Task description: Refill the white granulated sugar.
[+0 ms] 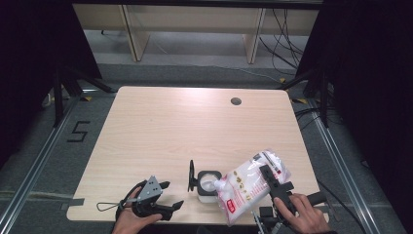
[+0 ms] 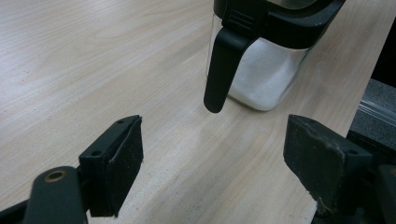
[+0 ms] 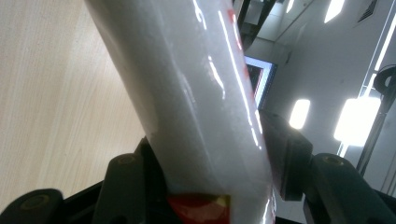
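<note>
A pale wooden table (image 1: 160, 131) with rounded corners and a small round cable hole (image 1: 236, 101) near its far edge bears the work at its near edge. There the clear plastic bag of white grains with red print (image 1: 248, 183) is tilted in the air, its lower end over the open mouth of the square clear jar with a black rim and flipped-up lid (image 1: 208, 184), which stands on the table and holds white powder at its bottom. The right gripper (image 1: 271, 179) clamps the bag between its black jaws, the pads pressing on both sides. The left gripper (image 1: 171, 196) lies low at the table's near left, just beside the jar, its jaws spread wide with nothing between them.
</note>
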A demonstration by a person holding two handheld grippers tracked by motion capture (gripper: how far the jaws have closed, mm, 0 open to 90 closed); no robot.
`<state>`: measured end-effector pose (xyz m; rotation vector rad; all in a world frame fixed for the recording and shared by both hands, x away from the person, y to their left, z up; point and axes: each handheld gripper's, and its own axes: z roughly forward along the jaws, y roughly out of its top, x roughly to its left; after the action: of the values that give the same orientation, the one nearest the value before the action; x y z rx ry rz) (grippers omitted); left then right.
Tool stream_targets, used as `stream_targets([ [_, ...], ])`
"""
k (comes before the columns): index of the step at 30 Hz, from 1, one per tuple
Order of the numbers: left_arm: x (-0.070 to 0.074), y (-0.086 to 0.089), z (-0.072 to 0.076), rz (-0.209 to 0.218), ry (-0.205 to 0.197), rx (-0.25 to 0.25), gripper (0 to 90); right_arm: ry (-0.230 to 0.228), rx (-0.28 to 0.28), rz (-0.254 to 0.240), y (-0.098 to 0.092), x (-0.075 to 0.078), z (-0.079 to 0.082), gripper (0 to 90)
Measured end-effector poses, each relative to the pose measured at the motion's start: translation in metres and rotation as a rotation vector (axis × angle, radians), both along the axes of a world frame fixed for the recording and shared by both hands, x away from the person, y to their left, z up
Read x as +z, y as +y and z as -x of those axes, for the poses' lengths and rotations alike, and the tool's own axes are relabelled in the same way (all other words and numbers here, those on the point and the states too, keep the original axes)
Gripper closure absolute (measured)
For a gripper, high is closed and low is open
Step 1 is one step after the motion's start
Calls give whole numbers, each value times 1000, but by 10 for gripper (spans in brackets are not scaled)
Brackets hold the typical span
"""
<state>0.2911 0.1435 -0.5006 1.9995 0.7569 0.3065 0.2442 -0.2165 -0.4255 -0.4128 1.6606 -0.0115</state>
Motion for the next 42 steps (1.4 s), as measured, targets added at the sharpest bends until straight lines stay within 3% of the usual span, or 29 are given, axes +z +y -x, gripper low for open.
stream_targets([
  [18,0,0,0,2,-2,-2,194,23,-20,-14,-2,-1,0,516],
  [22,0,-1,1,14,16,14,195,28,-22,-11,-2,-1,0,518],
  [26,0,0,0,1,-1,-1,194,18,-8,1,-1,0,-1,521],
  [42,0,0,0,1,-1,-1,195,9,0,7,-1,-1,-1,534],
])
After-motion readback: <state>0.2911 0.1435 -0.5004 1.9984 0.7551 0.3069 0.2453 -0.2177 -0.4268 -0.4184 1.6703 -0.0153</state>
